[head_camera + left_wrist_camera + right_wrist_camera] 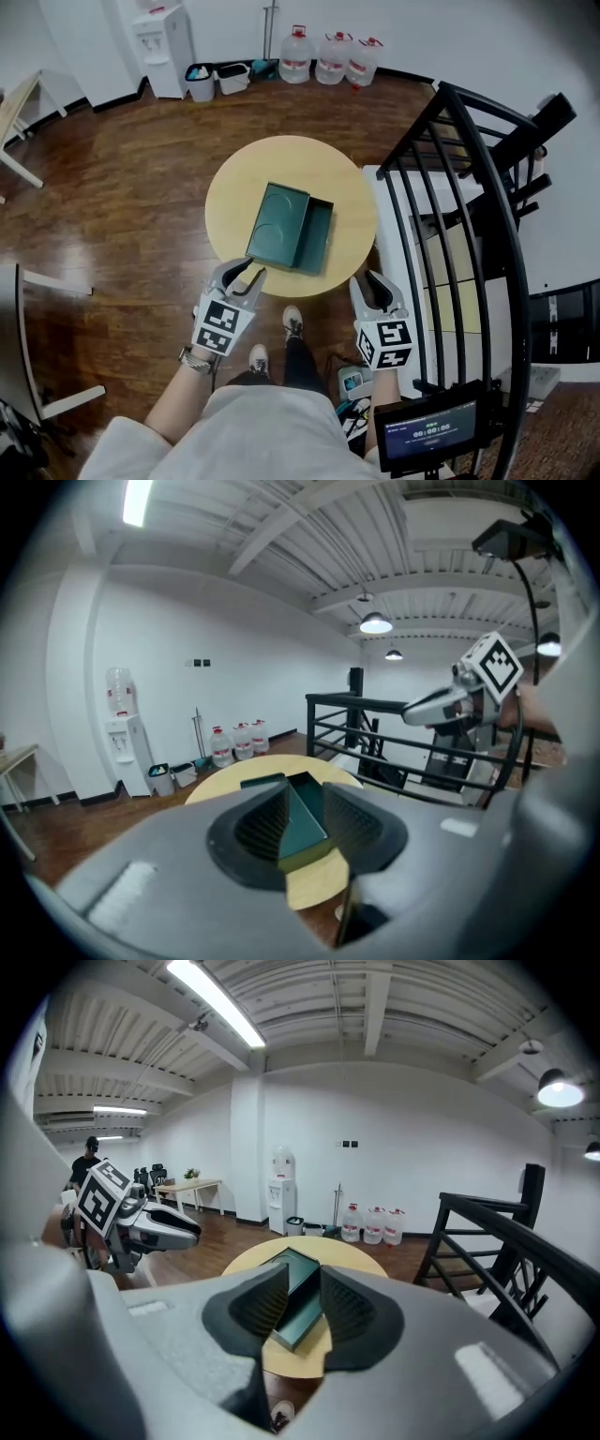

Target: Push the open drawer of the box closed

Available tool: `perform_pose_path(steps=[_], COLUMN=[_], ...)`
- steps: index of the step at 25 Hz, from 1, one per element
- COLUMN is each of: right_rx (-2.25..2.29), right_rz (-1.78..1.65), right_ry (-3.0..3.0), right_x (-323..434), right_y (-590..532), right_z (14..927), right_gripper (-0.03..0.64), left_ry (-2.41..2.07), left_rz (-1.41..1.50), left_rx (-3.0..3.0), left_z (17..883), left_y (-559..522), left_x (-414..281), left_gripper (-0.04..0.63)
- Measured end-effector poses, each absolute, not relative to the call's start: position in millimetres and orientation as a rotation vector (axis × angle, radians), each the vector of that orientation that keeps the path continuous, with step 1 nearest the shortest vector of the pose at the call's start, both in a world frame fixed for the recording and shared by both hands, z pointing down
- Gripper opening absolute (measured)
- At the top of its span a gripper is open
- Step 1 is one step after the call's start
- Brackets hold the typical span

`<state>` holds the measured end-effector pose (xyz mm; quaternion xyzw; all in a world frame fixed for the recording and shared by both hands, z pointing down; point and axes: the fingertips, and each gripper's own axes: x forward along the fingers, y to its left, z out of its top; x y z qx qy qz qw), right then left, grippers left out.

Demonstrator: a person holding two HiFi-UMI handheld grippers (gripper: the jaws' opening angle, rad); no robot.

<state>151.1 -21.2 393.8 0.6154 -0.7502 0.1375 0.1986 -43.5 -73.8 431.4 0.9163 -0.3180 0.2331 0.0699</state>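
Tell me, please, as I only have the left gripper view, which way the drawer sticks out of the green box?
Observer: In the head view, the drawer juts out of the green box toward the black railing, on the person's right.
Operator: Thank you. Is the other gripper open?
Observer: Yes; its own view shows the right gripper with jaws apart and nothing between them.
Operator: And where does my own gripper sit?
Observer: The left gripper hovers at the round table's near edge, seemingly just short of the box's near corner.
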Motion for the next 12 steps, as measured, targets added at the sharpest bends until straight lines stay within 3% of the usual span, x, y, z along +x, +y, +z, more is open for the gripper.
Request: perform_pose_path(steps=[12], right_rx=[1.485], right_rz=[0.554], right_ry=[-2.095], right_x=[178], right_y=[-92], right_z=[480], right_gripper=[0.130], left_ry=[-1.085], left_rz=[0.835], left_rx=[2.502], left_z=[504], left_y=[-128], left_x=[-49], left_gripper=[0.166])
